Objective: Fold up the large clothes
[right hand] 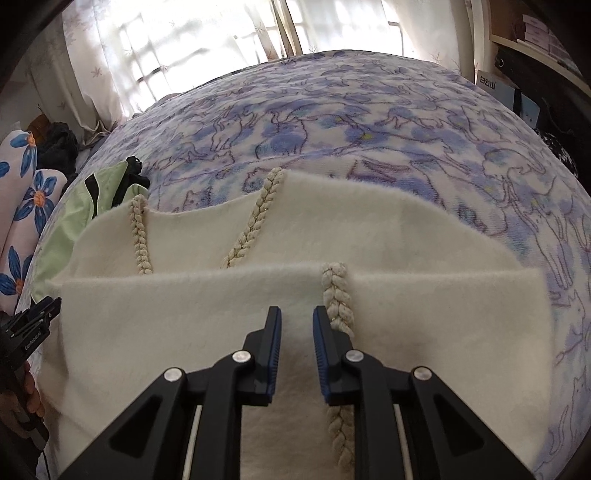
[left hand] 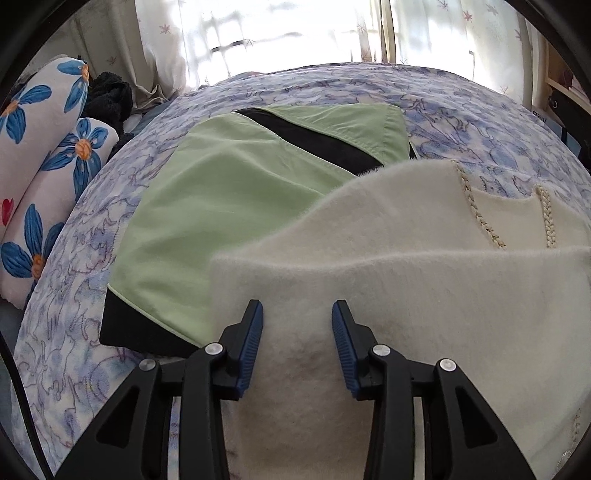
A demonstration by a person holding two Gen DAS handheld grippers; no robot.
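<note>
Blue-patterned bed [right hand: 369,110], folded cream sweater [right hand: 369,229] edge, both tongs parted

The cream sweater [left hand: 424,295] runs off the bottom and right edges of the left wrist view, so its lower hem and far side cannot be seen; in the right wrist view its near part passes under the right gripper [right hand: 296,314] and out of frame. It covers the near right corner of the green and black garment [left hand: 229,199], of which only a sliver shows at the right camera's left edge. A dark heap [left hand: 109,98] beside the flowered pillows [left hand: 44,155] is too dim to identify. The pillows are cropped by the lens rim. Strong window glare washes out the curtains [left hand: 258,37]. Shelf items [right hand: 532,26] at upper right are too small to read.
</note>
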